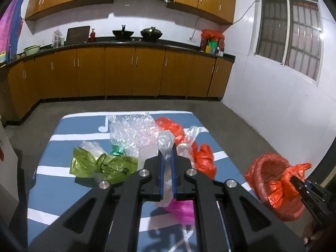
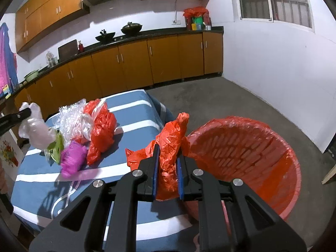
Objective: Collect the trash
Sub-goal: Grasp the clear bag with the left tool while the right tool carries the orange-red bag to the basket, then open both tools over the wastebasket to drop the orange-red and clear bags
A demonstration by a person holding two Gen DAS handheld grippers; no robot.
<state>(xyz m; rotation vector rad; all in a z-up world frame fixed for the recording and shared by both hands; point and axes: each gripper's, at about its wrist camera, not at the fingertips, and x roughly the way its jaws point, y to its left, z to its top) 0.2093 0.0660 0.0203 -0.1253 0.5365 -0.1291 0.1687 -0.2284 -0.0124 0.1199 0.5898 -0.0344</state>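
Observation:
My left gripper [image 1: 167, 150] is shut on a clear, whitish plastic bag [image 1: 166, 140], held above the blue-and-white striped table [image 1: 63, 180]; the right wrist view shows this bag [image 2: 36, 130] hanging from the left gripper [image 2: 27, 111]. On the table lie a green bag [image 1: 100, 164], bubble wrap [image 1: 132, 130], red bags [image 1: 204, 159] and a pink bag [image 2: 73, 159]. My right gripper [image 2: 168, 153] is shut on the loose edge of the red liner bag [image 2: 170, 142] of a red basket [image 2: 247, 153], which stands at the table's right side.
Orange kitchen cabinets [image 1: 134, 73] under a black counter with woks and bottles run along the far wall. Grey floor [image 2: 231, 96] separates the table from them. A white tiled wall with a barred window [image 1: 289, 35] is on the right.

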